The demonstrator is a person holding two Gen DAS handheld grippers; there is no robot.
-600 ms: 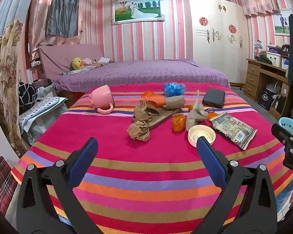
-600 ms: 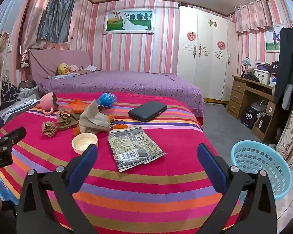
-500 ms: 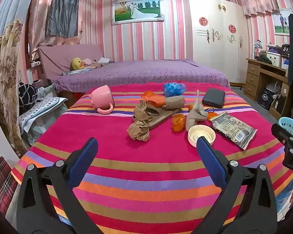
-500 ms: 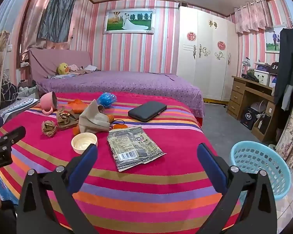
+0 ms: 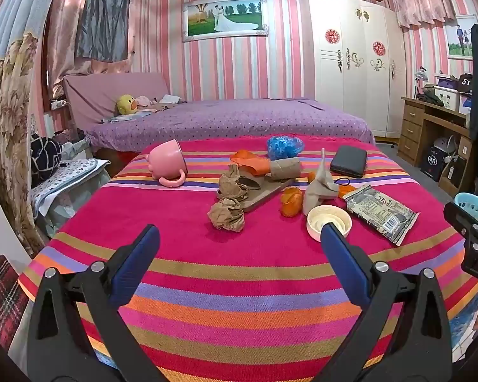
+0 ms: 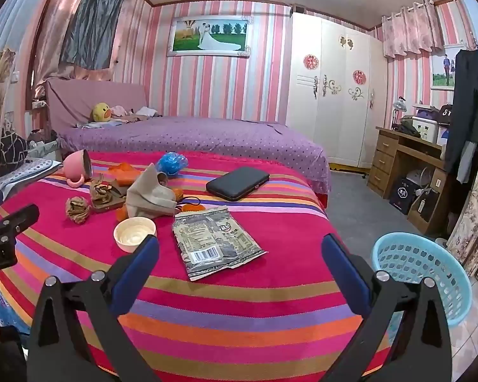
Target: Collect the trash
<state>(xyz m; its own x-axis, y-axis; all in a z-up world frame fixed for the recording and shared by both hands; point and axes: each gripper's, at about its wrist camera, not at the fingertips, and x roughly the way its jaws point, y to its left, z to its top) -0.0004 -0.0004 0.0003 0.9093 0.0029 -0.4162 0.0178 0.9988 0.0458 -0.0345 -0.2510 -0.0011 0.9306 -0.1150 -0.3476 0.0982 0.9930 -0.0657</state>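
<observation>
Trash lies on a striped cloth-covered table [image 5: 239, 273]: a crumpled brown paper ball [image 5: 226, 214], more crumpled paper on a brown board [image 5: 235, 184], orange peel [image 5: 291, 202], a grey paper cone [image 5: 320, 184], a cardboard tube [image 5: 285, 168], a blue plastic wad [image 5: 283, 146] and a flat grey snack packet [image 5: 380, 210], also in the right wrist view [image 6: 213, 242]. My left gripper [image 5: 239, 238] is open and empty, short of the paper ball. My right gripper [image 6: 239, 248] is open and empty above the packet's near end. A light blue basket [image 6: 420, 270] stands on the floor to the right.
A pink mug [image 5: 169, 162] lies on its side at the back left. A white bowl [image 5: 329, 221] sits by the packet. A black case [image 5: 349, 160] lies at the back right. A purple bed [image 5: 226, 121] is behind the table, a wooden desk [image 6: 408, 159] to the right.
</observation>
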